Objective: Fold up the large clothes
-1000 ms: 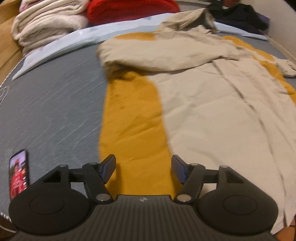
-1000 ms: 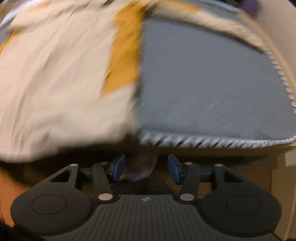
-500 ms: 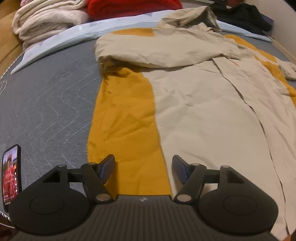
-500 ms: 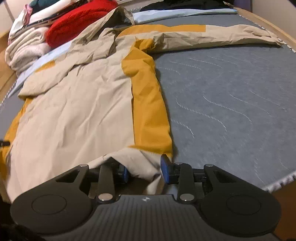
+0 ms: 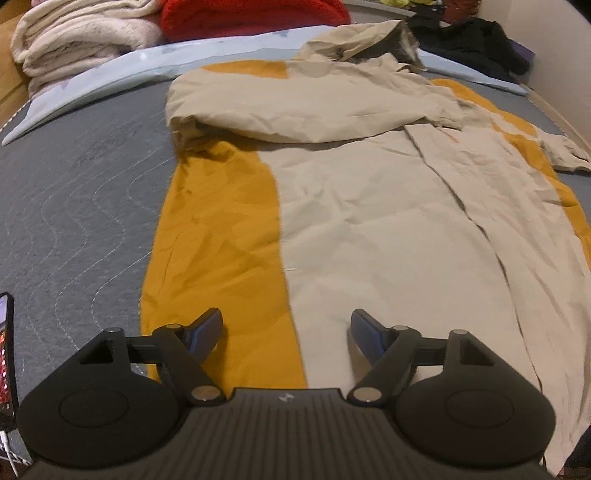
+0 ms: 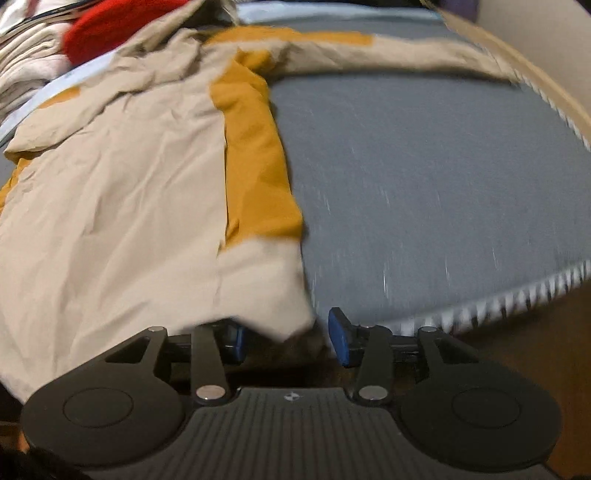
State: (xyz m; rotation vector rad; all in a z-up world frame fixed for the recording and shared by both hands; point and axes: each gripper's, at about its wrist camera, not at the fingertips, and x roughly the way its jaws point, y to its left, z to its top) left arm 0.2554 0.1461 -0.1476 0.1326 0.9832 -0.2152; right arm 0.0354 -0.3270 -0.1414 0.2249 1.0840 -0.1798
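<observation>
Beige-and-mustard hooded jacket (image 5: 369,229) lies spread flat, front up, on the grey quilted mattress (image 5: 74,206), hood toward the far end. One sleeve (image 5: 295,114) is folded across the chest; the other sleeve (image 6: 388,51) stretches out sideways over the mattress toward its piped edge.

Left claw (image 5: 287,328): jaws wide apart, holding nothing, over the jacket's hem area right where the mustard side panel (image 5: 218,236) meets the beige front. Can't tell whether the fingertips (image 5: 207,326) touch the cloth.

Right claw (image 6: 285,341): jaws apart w/ the jacket's beige bottom corner (image 6: 266,295) hanging down btwn them at the mattress's near edge. Cloth covers the top of the left-hand pad; right-hand pad (image 6: 338,343) stands clear of the cloth, so no pinch. Right wrist view is motion-blurred.

Other stuff: phone (image 5: 5,354) w/ lit screen at the mattress edge, left of the left claw. Stack of folded cream blankets (image 5: 81,33) and a red fleece item (image 5: 251,16) at the far end, pale blue sheet (image 5: 110,70) in front of them. Dark garment (image 5: 472,44) in the far corner by the wall.
</observation>
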